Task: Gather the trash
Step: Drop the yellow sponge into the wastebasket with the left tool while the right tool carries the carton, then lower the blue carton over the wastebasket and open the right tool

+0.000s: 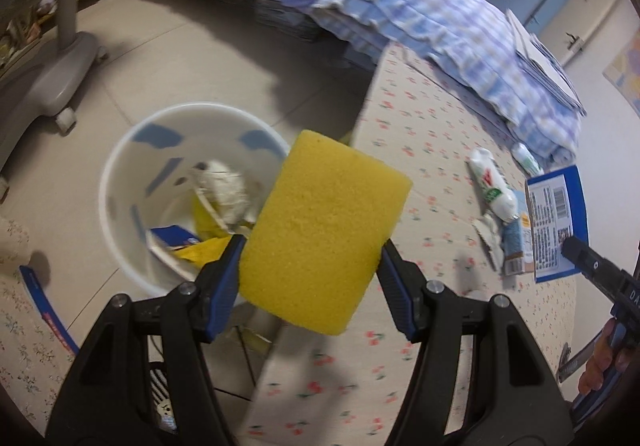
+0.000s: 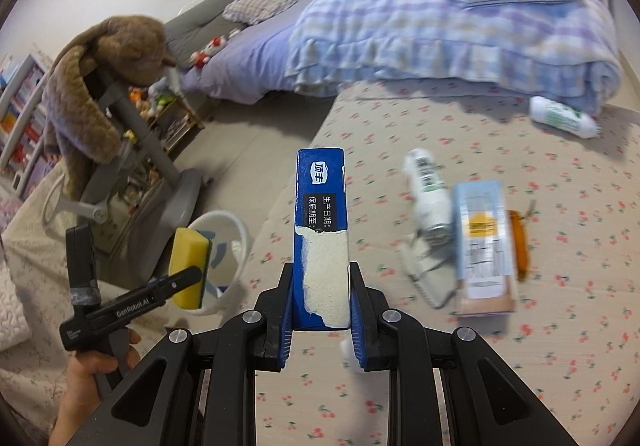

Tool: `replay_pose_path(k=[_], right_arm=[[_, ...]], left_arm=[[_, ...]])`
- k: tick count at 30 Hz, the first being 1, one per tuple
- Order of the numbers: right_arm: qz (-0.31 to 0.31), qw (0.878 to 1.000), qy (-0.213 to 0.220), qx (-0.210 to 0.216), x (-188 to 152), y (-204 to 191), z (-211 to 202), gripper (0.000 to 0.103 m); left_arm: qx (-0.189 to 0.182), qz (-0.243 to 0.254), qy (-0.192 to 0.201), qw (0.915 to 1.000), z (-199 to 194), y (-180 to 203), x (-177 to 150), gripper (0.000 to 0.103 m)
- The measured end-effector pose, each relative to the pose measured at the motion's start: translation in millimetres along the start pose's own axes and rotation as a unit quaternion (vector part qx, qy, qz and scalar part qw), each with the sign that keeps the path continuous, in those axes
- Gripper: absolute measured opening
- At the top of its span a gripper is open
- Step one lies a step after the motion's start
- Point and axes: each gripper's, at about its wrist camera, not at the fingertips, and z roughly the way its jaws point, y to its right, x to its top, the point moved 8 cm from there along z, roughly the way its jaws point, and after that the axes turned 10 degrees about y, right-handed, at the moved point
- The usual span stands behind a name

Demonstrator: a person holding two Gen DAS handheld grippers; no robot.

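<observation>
Cherry-print bedsheet (image 2: 400, 126) (trash-strewn): left hand-held gripper (image 1: 310, 242) clamps sponge (image 1: 320, 230), right hand-held gripper (image 2: 322, 290) blue box (image 2: 322, 238).

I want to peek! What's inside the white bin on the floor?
The white bin holds crumpled white paper, yellow scraps and a blue-edged card. The yellow sponge covers the bin's right side.

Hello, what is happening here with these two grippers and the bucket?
A person is collecting trash from a bed with a handheld gripper in each hand. The left gripper is shut on a yellow sponge, held near the white bucket on the floor, which already holds some trash. The right gripper is shut on a flat blue box. Two white bottles and a light blue carton lie on the floral sheet, not yet collected.
</observation>
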Motion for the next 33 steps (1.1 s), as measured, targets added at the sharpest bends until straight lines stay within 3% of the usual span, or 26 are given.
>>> replay_pose_path(k=[9, 14, 19, 23, 33], right_arm=[[-0.022, 0.999, -0.027, 0.041, -17.3, -47.9, 36.2, 0.024], [-0.03, 0.997, -0.037, 0.057, -23.5, -70.1, 55.8, 0.024], [-0.045, 0.996, -0.048, 0.065, -27.9, -87.6, 80.3, 0.024], [-0.049, 0.994, -0.058, 0.076, -31.1, -102.8, 100.9, 0.024], [-0.064, 0.99, -0.09, 0.087, -42.3, -128.1, 145.1, 0.025]], left_arm=[[0.023, -0.032, 0.023, 0.999, -9.4, -47.2, 15.3, 0.065], [0.081, -0.023, 0.027, 0.9961, -14.2, -72.5, 19.6, 0.087], [0.135, 0.002, 0.014, 0.9907, -16.0, -97.4, 12.5, 0.096], [0.167, 0.023, 0.004, 0.9857, -20.2, -117.6, 10.2, 0.097], [0.178, 0.001, -0.005, 0.9839, -23.5, -135.2, 12.7, 0.1]])
